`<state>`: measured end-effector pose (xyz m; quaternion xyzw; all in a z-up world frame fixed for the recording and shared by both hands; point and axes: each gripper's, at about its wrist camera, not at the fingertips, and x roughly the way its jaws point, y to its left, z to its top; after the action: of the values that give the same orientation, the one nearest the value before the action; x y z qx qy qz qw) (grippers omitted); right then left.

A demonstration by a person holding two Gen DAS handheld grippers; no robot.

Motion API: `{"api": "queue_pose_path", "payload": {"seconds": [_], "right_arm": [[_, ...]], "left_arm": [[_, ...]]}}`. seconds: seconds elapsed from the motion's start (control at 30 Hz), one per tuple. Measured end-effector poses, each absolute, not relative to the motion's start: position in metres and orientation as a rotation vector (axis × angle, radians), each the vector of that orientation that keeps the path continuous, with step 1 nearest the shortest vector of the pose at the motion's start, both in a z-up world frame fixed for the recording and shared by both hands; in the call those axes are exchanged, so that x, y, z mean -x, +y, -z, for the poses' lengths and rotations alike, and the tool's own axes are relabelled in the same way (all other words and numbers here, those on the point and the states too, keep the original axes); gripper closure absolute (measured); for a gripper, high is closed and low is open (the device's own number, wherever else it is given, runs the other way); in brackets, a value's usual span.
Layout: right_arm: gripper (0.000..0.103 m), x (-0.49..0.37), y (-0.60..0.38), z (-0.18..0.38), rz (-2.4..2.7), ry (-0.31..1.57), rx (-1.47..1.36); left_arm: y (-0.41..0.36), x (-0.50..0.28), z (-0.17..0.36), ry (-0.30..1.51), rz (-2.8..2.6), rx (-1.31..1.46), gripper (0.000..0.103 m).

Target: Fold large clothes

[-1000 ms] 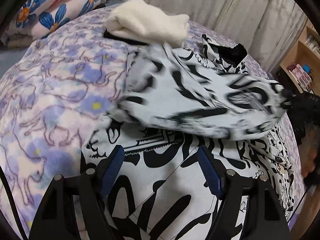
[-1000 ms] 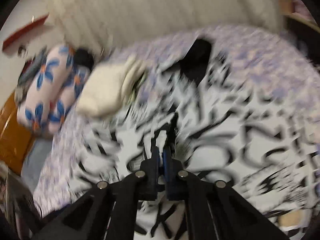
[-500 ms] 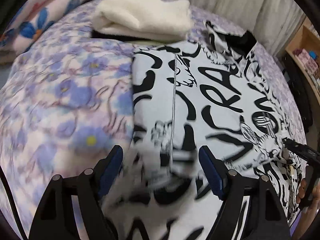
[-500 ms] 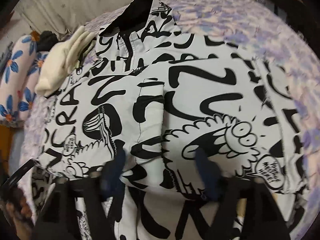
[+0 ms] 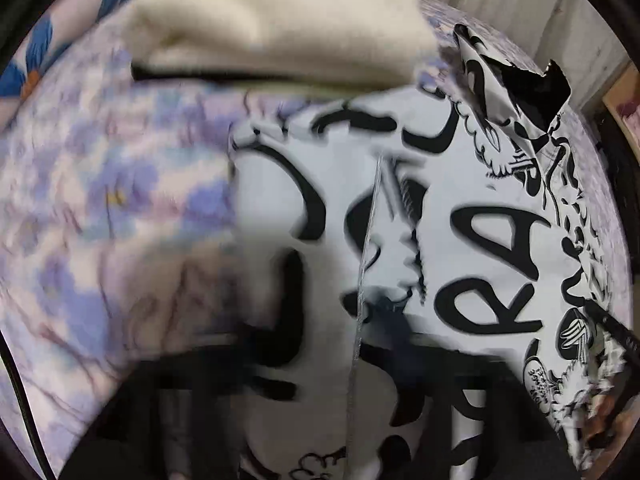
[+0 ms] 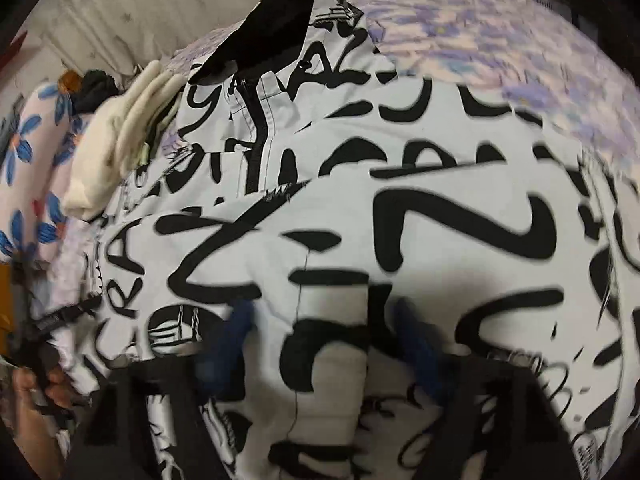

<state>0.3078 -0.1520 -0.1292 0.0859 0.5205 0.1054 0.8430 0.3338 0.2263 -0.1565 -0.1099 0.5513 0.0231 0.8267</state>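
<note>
A white jacket with black graffiti print [image 5: 480,200] [image 6: 400,160] lies spread on the bed, its black-lined collar [image 5: 536,92] [image 6: 272,28] at the far end. My left gripper [image 5: 340,340] is a dark blur low over the jacket's left part near a seam. Its jaws are closing, and the blur hides whether they pinch cloth. My right gripper [image 6: 326,336] hovers close over the jacket's middle. Its blue fingers [image 6: 236,328] stand apart and are closing, with flat cloth under them. Each view shows the other gripper at its edge, with a hand [image 6: 32,392] on it.
A folded cream garment [image 5: 280,20] [image 6: 116,152] lies on the purple flowered bedspread [image 5: 100,200] [image 6: 480,40] just beyond the jacket's left shoulder. A pillow with blue flowers [image 6: 24,148] sits behind it. A pale curtain [image 5: 520,0] and a wooden shelf [image 5: 624,100] stand past the bed.
The lifted part of the jacket now lies flat. My right gripper let go of the cloth and sank toward the jacket. My left gripper moved forward toward the cream garment.
</note>
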Motion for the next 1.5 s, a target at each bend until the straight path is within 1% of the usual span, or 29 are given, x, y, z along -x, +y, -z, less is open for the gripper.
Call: {"api": "queue_pose_path", "payload": {"seconds": [0.03, 0.07, 0.1, 0.13, 0.2, 0.23, 0.3, 0.33, 0.37, 0.4, 0.5, 0.57, 0.6, 0.7, 0.77, 0.87, 0.97, 1.0, 1.03, 1.07, 1.1, 1.2, 1.23, 1.27, 1.3, 1.33, 1.47, 1.5], "right_arm": [[0.085, -0.308, -0.148, 0.123, -0.219, 1.073, -0.159], [0.09, -0.306, -0.144, 0.114, -0.227, 1.026, -0.146], [0.095, -0.305, -0.142, 0.11, -0.226, 0.996, -0.144], [0.097, -0.306, -0.142, 0.108, -0.212, 0.973, -0.139], [0.097, -0.315, -0.146, 0.122, -0.197, 1.009, -0.171], [0.094, -0.319, -0.147, 0.133, -0.185, 1.047, -0.179], [0.093, -0.32, -0.148, 0.144, -0.173, 1.07, -0.185], [0.087, -0.318, -0.151, 0.141, -0.167, 1.072, -0.2], [0.08, -0.316, -0.155, 0.137, -0.147, 1.085, -0.214], [0.078, -0.314, -0.158, 0.134, -0.135, 1.088, -0.228], [0.076, -0.297, -0.162, 0.113, -0.091, 1.046, -0.215], [0.075, -0.282, -0.154, 0.096, -0.097, 0.997, -0.177], [0.075, -0.277, -0.148, 0.09, -0.121, 0.983, -0.17], [0.074, -0.254, -0.117, 0.08, -0.245, 0.969, -0.159], [0.074, -0.244, -0.091, 0.081, -0.327, 0.989, -0.144], [0.074, -0.232, -0.05, 0.097, -0.451, 1.039, -0.1], [0.073, -0.23, -0.026, 0.127, -0.452, 1.119, -0.015], [0.074, -0.231, -0.028, 0.135, -0.436, 1.132, -0.002], [0.078, -0.232, -0.035, 0.139, -0.439, 1.131, -0.013], [0.079, -0.234, -0.045, 0.138, -0.416, 1.125, -0.021], [0.08, -0.235, -0.057, 0.134, -0.364, 1.111, -0.008], [0.08, -0.24, -0.103, 0.125, -0.167, 1.043, 0.046], [0.077, -0.244, -0.122, 0.128, -0.098, 1.056, 0.036], [0.048, -0.247, -0.144, 0.13, -0.034, 1.07, 0.003], [0.035, -0.247, -0.162, 0.131, -0.007, 1.067, -0.048], [0.03, -0.246, -0.176, 0.133, 0.014, 1.073, -0.087], [0.03, -0.241, -0.201, 0.137, 0.035, 1.097, -0.149], [0.03, -0.24, -0.199, 0.135, 0.032, 1.092, -0.151]], "left_arm": [[0.225, -0.336, 0.153, 1.163, -0.057, 0.222, 0.084], [0.224, -0.335, 0.15, 1.143, -0.069, 0.208, 0.088], [0.222, -0.334, 0.148, 1.107, -0.097, 0.171, 0.091], [0.221, -0.333, 0.148, 1.091, -0.107, 0.153, 0.091], [0.224, -0.331, 0.155, 1.045, -0.154, 0.14, 0.092], [0.226, -0.333, 0.158, 1.037, -0.157, 0.133, 0.09], [0.221, -0.333, 0.16, 1.028, -0.175, 0.105, 0.085], [0.216, -0.332, 0.158, 1.025, -0.185, 0.072, 0.079], [0.211, -0.33, 0.154, 1.023, -0.2, 0.021, 0.077], [0.213, -0.325, 0.15, 1.019, -0.207, -0.009, 0.075], [0.203, -0.305, 0.127, 0.964, -0.21, -0.057, 0.073], [0.195, -0.286, 0.107, 0.904, -0.162, -0.029, 0.063], [0.192, -0.279, 0.101, 0.892, -0.144, -0.01, 0.056], [0.175, -0.256, 0.093, 0.904, -0.046, 0.084, 0.056], [0.162, -0.242, 0.099, 0.941, 0.019, 0.142, 0.056], [0.138, -0.226, 0.119, 0.983, 0.055, 0.165, 0.056], [0.128, -0.221, 0.149, 1.039, -0.019, 0.093, 0.056], [0.131, -0.222, 0.158, 1.052, -0.044, 0.077, 0.057], [0.136, -0.222, 0.163, 1.042, -0.044, 0.083, 0.06], [0.143, -0.221, 0.163, 1.034, -0.034, 0.105, 0.062], [0.148, -0.221, 0.162, 1.031, -0.031, 0.115, 0.065], [0.162, -0.219, 0.159, 1.032, -0.034, 0.128, 0.068], [0.166, -0.221, 0.158, 1.031, -0.029, 0.137, 0.07], [0.172, -0.22, 0.158, 1.029, -0.019, 0.153, 0.071], [0.176, -0.219, 0.158, 1.032, -0.006, 0.166, 0.071], [0.178, -0.221, 0.157, 1.032, 0.0, 0.17, 0.071], [0.176, -0.224, 0.156, 1.038, -0.004, 0.154, 0.071], [0.175, -0.224, 0.156, 1.04, -0.005, 0.149, 0.069]]}}
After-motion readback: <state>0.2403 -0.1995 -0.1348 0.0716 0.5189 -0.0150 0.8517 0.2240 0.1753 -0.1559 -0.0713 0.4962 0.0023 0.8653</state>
